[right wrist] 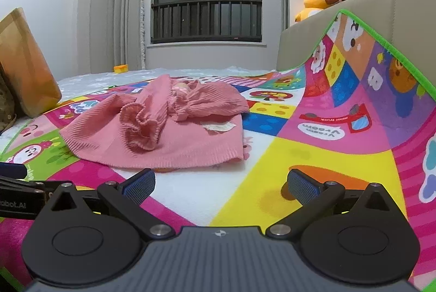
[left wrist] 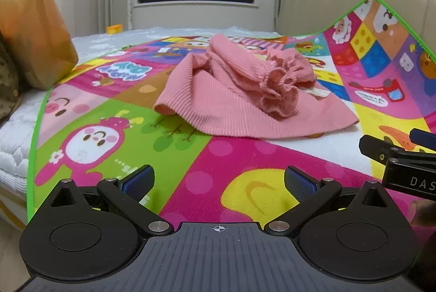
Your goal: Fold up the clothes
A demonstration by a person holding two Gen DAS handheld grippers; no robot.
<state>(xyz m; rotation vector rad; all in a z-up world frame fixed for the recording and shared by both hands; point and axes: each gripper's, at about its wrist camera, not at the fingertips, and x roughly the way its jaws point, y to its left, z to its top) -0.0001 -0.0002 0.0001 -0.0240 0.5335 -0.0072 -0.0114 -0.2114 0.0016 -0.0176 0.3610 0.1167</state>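
Plainly a pink top (left wrist: 245,96) on the mat (left wrist: 207,183), lying around the mat's middle, well short of the far edge and nearer the raised right edge than the left. Not flat and not squared: body spread toward the near edge with a straight hem, both sleeves heaped across the chest, one frilled cuff (left wrist: 278,93) bunched on top, a pale label (right wrist: 219,126) showing by the right side. Could fit sleeves thrown inward partway through a fold, or simply a dropped garment with sleeves landed so; cannot be settled from this. Either way, no neat packet yet, so folding judged unfinished. Next move likely calls for two separate grips on cloth edges, thin pinches taken low against the soft mat, with care not to catch the mat's surface or drag the whole top along; ribbed knit looks stretchy and apt to slump when lifted. Left gripper (left wrist: 218,183) held low over the near edge of the mat, aimed forward at the hem, fingers spread wide, nothing between them. Right gripper (right wrist: 220,183) alongside, likewise low and level near the same edge, pointing at the top's right half, jaws wide apart and empty. Both well clear of the cloth, neither touching it. Each gripper's side visible at the margin of the other's view, so the two sit close together, roughly parallel.
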